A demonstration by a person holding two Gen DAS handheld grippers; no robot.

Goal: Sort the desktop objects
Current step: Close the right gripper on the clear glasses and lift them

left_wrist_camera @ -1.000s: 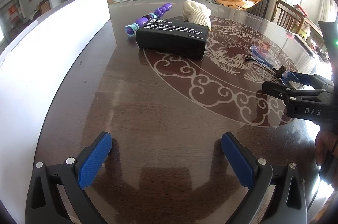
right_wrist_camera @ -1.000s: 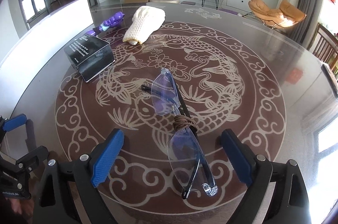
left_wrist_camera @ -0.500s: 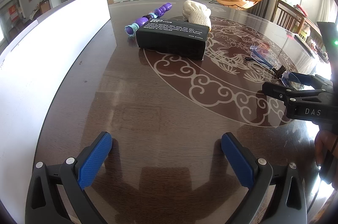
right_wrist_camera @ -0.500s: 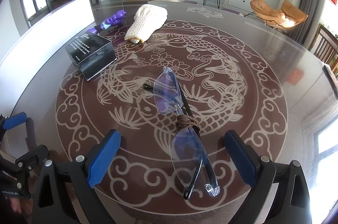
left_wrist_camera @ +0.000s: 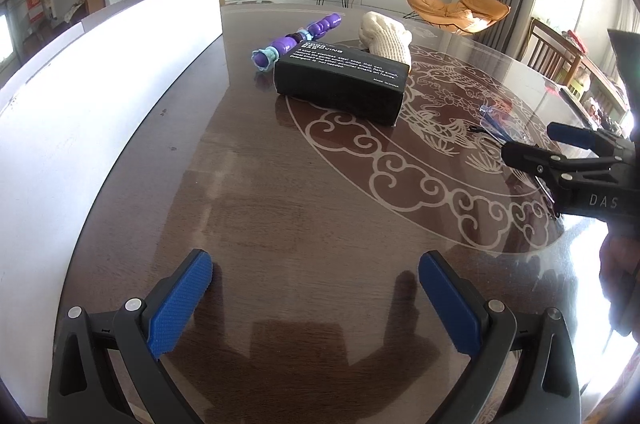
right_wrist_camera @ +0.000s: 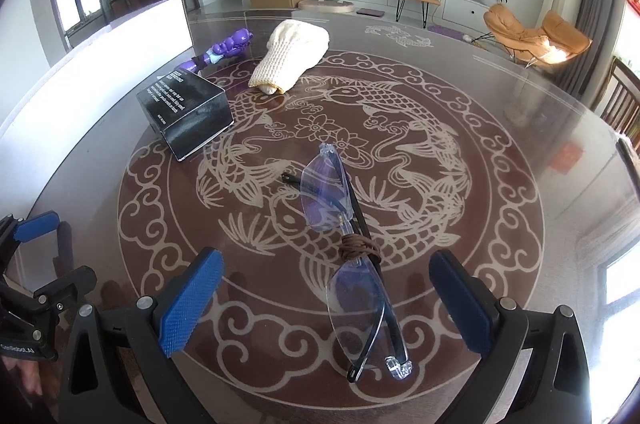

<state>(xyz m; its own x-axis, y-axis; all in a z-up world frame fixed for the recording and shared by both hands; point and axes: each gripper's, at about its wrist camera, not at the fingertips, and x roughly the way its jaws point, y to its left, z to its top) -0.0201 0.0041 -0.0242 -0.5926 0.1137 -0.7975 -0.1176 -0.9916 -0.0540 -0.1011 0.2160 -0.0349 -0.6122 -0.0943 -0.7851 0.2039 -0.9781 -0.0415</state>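
Both the left gripper (left_wrist_camera: 316,298) and the right gripper (right_wrist_camera: 326,298) stand wide apart and empty, the clear glasses (right_wrist_camera: 352,252) lying on the surface (right_wrist_camera: 500,152) between the right one's pads, black box (right_wrist_camera: 186,112) far left.

Each set of tongs, left tongs (left_wrist_camera: 316,300) and right tongs (right_wrist_camera: 326,298), has black plastic arms with triangular cut-outs, silver round screw heads and blue knurled pads (right_wrist_camera: 188,300); white letters "DAS" mark the right tongs' black side in the left view
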